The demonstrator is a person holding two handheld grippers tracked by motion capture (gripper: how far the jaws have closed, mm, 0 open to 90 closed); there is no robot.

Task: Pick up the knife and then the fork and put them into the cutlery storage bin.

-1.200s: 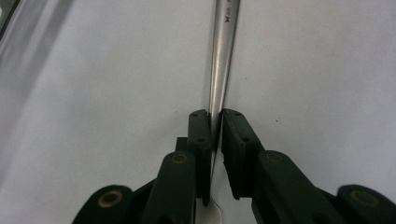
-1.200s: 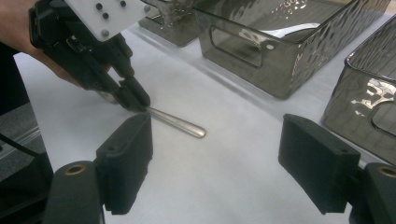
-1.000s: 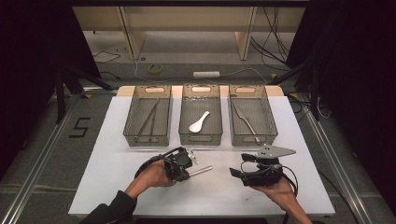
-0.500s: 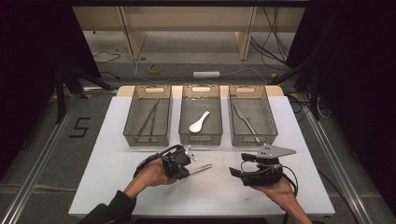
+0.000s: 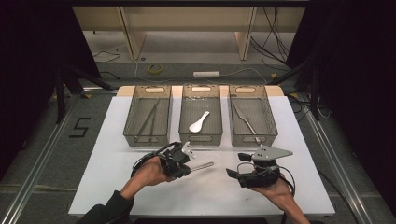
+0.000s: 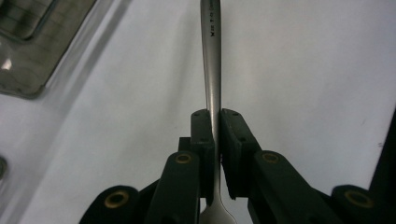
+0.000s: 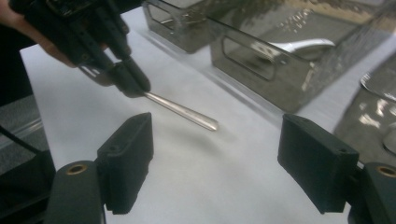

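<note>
- Change over the last second is slight: the left gripper [image 5: 189, 168] has crept a touch up and inward and keeps its hold, so the pick looks complete and the carry barely begun.
- Its jaws stand almost fully closed, clamped on the neck of a metal utensil [image 6: 212, 70]. The handle runs straight out ahead of them, just above the white table [image 5: 116, 140], and the widening head sits behind the jaws.
- A small stamped mark runs along the handle just beyond the jaws, too blurred to read.
- The right gripper [image 5: 237, 164] has not moved. It waits wide open with nothing between its jaws, facing the handle tip [image 7: 182, 111].
- Beyond both grippers stands a row of three clear bins. The middle bin [image 5: 201, 140], ahead of the left gripper, holds a white spoon [image 5: 199, 122].
- The right bin [image 5: 254, 140], ahead of the right gripper, holds a metal piece [image 5: 246, 122]; I judge the held utensil belongs there.
- The left bin [image 5: 144, 140] holds long thin pieces I cannot identify.
- Far left of the left gripper, a "5" [image 5: 80, 127] is marked on the floor.
</note>
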